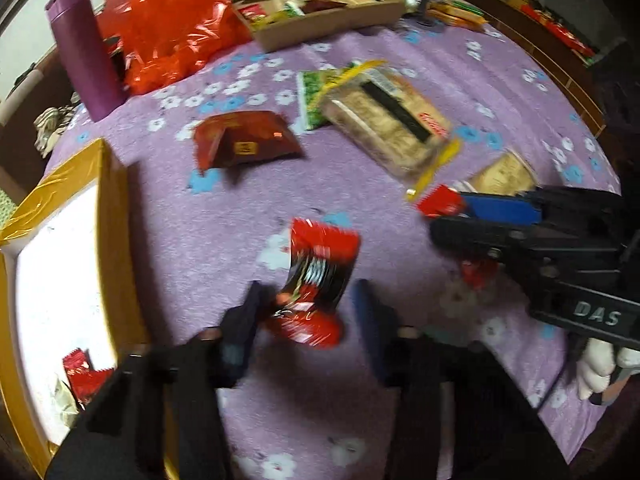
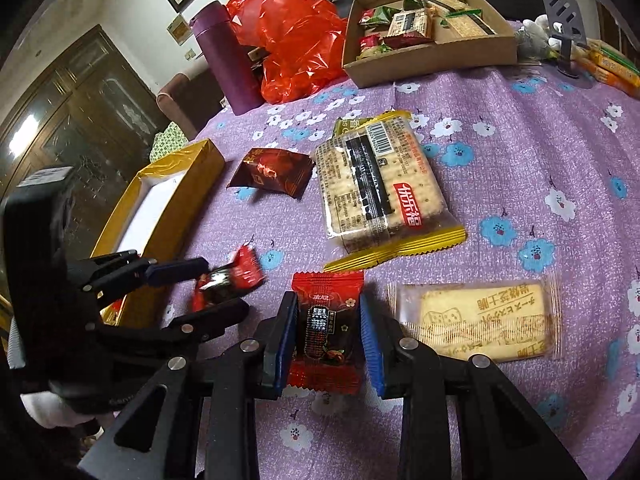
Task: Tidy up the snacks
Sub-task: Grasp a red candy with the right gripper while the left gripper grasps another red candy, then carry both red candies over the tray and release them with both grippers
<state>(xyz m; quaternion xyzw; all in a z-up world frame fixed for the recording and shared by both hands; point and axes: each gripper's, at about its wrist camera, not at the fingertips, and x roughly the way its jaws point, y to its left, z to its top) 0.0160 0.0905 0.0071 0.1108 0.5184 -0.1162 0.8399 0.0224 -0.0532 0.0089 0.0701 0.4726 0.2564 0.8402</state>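
The right tongs (image 2: pixel 324 336) straddle a red candy packet (image 2: pixel 326 330) lying on the purple floral tabletop (image 2: pixel 520 128), fingers not quite pinching it. At nine o'clock, the left tongs (image 2: pixel 216 284) stand spread around a second red packet (image 2: pixel 228 280), blurred. A cracker pack (image 2: pixel 380 184) lies at twelve o'clock, a gold box (image 2: pixel 192 184) at ten.

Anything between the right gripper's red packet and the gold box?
Yes: the left gripper, with its own red candy between its fingers, sits between the red packet at the right gripper and the gold box. Bare cloth otherwise.
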